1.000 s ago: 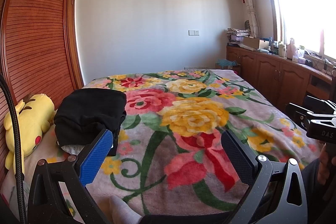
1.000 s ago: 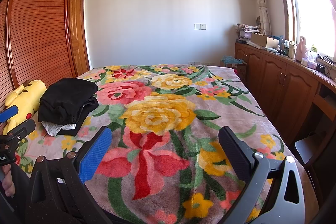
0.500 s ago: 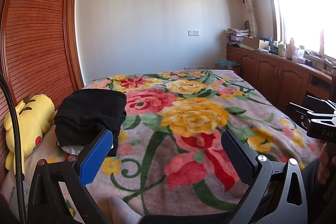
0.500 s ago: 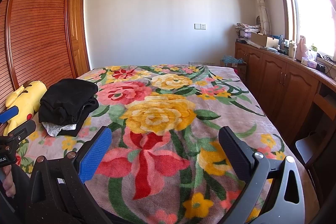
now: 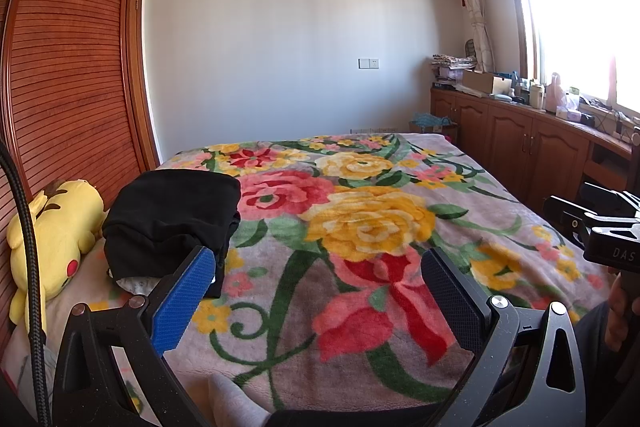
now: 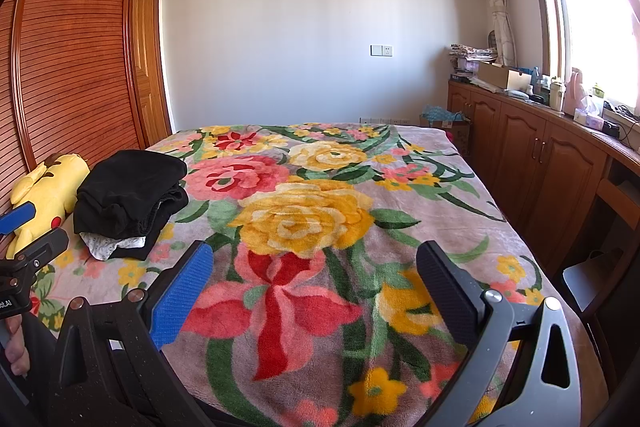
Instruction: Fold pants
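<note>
Left wrist view: left hand-held gripper point(image 5: 316, 291) is hovering low over near edge of the bed point(image 5: 500, 203), jaws spread wide, gripping nothing. Black pants point(image 5: 172, 219) are sitting as a compact bundle on the bed's left side, ahead and to the left of this gripper, just past its blue finger point(image 5: 182, 301). Bundle's long axis is running roughly front-to-back, w/ a bit of white cloth point(image 5: 134, 283) peeking out at its near end. Yellow plush toy point(image 5: 52, 227) is lying just beside it, by the wardrobe. Right hand-held gripper is showing at the right edge, apart from the pants.

Right wrist view: right hand-held gripper point(image 6: 312, 291) is also splayed, nothing between the fingers, pointing at mid-bed. Pants point(image 6: 132, 199) are lying well off to its left; left unit is poking in at the left edge, nearer them.

Judgement: left side is closer. Bundle fits either folded pants set aside or a heap awaiting folding; can't tell which.
</note>
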The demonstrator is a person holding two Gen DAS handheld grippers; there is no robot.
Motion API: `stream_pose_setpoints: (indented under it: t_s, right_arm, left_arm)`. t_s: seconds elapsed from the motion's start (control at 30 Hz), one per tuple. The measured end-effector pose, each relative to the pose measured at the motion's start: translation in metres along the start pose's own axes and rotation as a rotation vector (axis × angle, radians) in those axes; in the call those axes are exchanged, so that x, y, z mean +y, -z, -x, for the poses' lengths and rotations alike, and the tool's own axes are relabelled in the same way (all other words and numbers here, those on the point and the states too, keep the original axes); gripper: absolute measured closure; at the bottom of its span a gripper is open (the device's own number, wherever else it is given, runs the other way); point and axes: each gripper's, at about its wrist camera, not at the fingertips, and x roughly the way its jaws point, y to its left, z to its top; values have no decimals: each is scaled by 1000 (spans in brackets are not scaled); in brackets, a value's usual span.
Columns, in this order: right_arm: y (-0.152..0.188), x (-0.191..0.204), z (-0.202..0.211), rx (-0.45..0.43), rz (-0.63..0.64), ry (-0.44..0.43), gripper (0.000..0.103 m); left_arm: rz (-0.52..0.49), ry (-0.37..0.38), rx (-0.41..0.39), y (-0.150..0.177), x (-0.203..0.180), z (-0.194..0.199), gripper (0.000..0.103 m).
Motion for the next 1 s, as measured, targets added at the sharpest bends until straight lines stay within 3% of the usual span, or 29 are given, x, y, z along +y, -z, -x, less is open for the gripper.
stream_pose_setpoints:
  t_s: [1.0]
  right_arm:
    - [1,0,0,-1,-1,2,1]
  left_arm:
    - [-9,6,-9,1,2,0,0]
